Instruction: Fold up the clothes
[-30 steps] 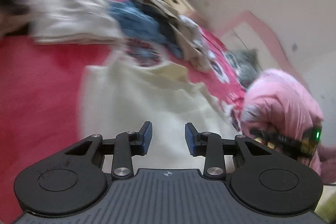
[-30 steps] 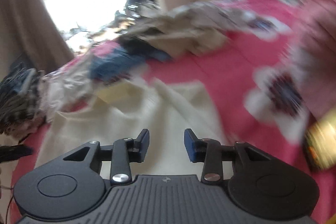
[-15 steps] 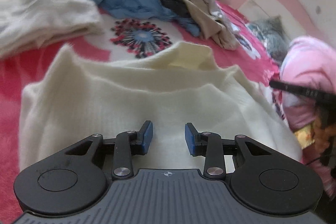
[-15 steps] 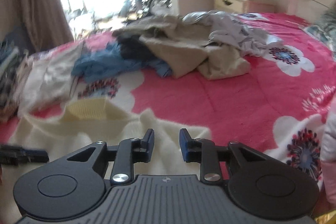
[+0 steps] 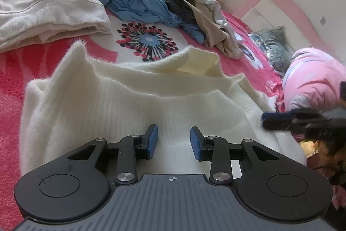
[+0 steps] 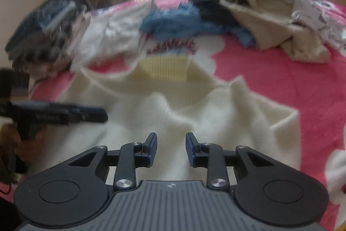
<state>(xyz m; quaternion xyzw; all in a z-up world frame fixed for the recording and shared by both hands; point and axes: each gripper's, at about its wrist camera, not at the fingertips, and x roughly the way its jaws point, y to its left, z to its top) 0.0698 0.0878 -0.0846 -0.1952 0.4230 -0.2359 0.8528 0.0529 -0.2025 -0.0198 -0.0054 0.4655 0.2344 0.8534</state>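
- The right wrist view is blurred; the stacked clothes [image 6: 41, 36] at its left edge cannot be told apart.
- The right gripper [image 5: 279, 120] in the left view is smeared and cut by the edge.

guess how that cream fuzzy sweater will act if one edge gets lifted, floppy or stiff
Probably floppy: the cream sweater already lies in soft waves and ridges on the pink blanket. Its fuzzy knit looks grippy rather than slippery, and thick, so lifted parts would likely sag.

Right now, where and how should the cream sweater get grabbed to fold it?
Probably the cream sweater by its near hem, one gripper toward each corner, coming from above. It lies spread, collar pointing away, hem nearest both open grippers.
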